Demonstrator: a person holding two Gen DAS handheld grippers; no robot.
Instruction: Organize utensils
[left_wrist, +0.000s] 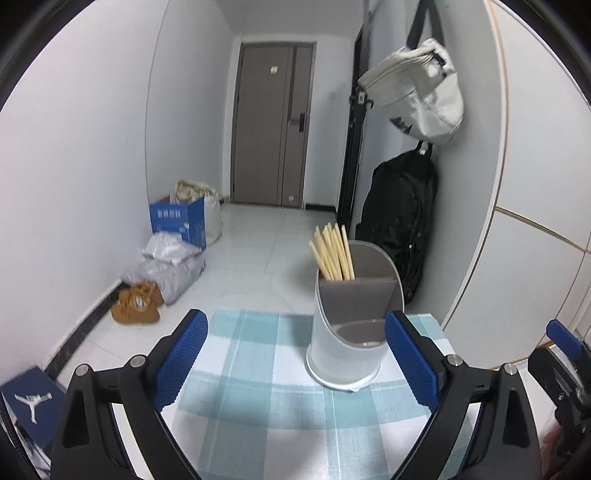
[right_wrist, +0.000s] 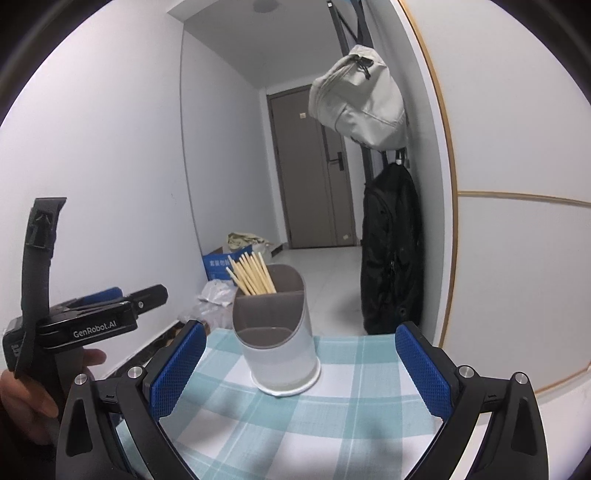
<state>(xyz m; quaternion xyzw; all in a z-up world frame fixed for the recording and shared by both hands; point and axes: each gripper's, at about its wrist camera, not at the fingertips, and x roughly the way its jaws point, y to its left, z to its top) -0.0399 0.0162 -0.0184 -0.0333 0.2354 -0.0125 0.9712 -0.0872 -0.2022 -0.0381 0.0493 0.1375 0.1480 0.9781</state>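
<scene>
The grey-and-white plastic utensil holder (left_wrist: 349, 332), its back compartment packed with pale wooden chopsticks (left_wrist: 332, 253), stands on the checked tablecloth (left_wrist: 258, 406) before the left gripper (left_wrist: 295, 354) and right gripper (right_wrist: 301, 363), both spread wide and empty, seemingly ready to approach.

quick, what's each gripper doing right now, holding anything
left gripper: open, holding nothing, utensil holder ahead on the table.
right gripper: open, holding nothing.
</scene>
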